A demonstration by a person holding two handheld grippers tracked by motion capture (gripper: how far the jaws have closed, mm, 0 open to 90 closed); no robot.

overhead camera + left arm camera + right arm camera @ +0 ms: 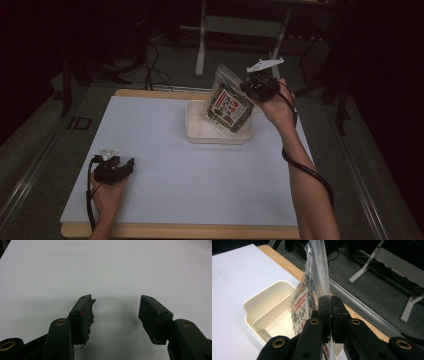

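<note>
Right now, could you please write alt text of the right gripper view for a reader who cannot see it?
The right gripper, its two black jaws shut, pinches the edge of a clear plastic bag with a red, white and black printed label and holds it upright above a cream rectangular plastic tub. The tub stands on a white table surface, beside the table's wooden edge.

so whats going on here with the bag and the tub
A person works at a white-topped table with a two-jaw gripper in each hand. The right gripper is shut on the edge of a clear plastic bag with a red and white printed label, holding it tilted over a shallow cream plastic tub, with its lower end at or inside the tub. The left gripper rests near the table's front left, jaws open with nothing between them.
</note>
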